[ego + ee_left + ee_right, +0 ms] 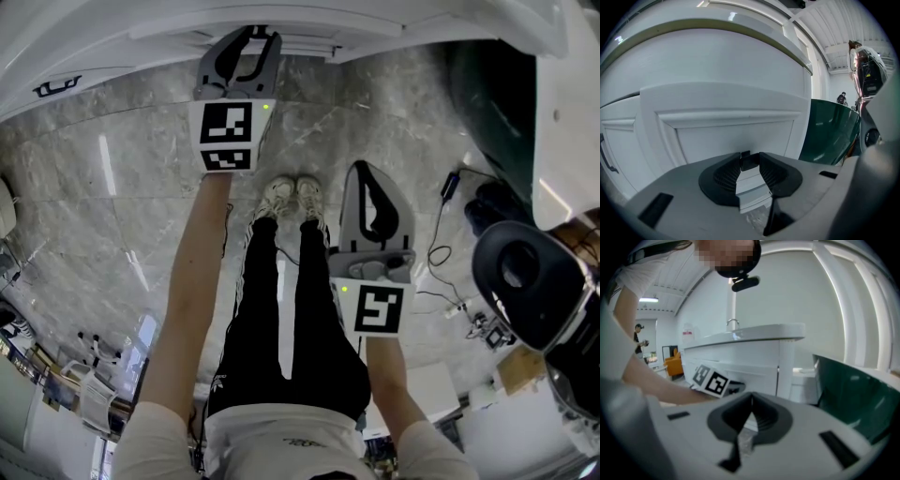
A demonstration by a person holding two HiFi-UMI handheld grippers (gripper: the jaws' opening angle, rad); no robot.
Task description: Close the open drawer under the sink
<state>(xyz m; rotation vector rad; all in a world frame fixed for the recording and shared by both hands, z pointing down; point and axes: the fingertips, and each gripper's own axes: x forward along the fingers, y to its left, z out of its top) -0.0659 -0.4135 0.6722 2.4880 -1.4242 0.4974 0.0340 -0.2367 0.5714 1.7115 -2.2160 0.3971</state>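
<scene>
The white panelled drawer front (736, 131) under the sink fills the left gripper view and seems to stand a little proud of the cabinet door to its left. My left gripper (750, 164) points straight at it with its tips close against the panel. The jaws stand apart, the white panel shows between them, and nothing is held. In the head view the left gripper (251, 42) reaches the white cabinet edge (309, 37) at the top. My right gripper (364, 173) hangs back over the floor with its tips together and holds nothing. The sink with its faucet (732, 324) shows in the right gripper view.
A dark green tub (829, 133) stands right of the cabinet (853, 390). Cables (441, 234) and a black round device (525, 277) lie on the marble floor at the right. The person's shoes (291, 197) are below the cabinet. A black handle (604, 154) sits on the left door.
</scene>
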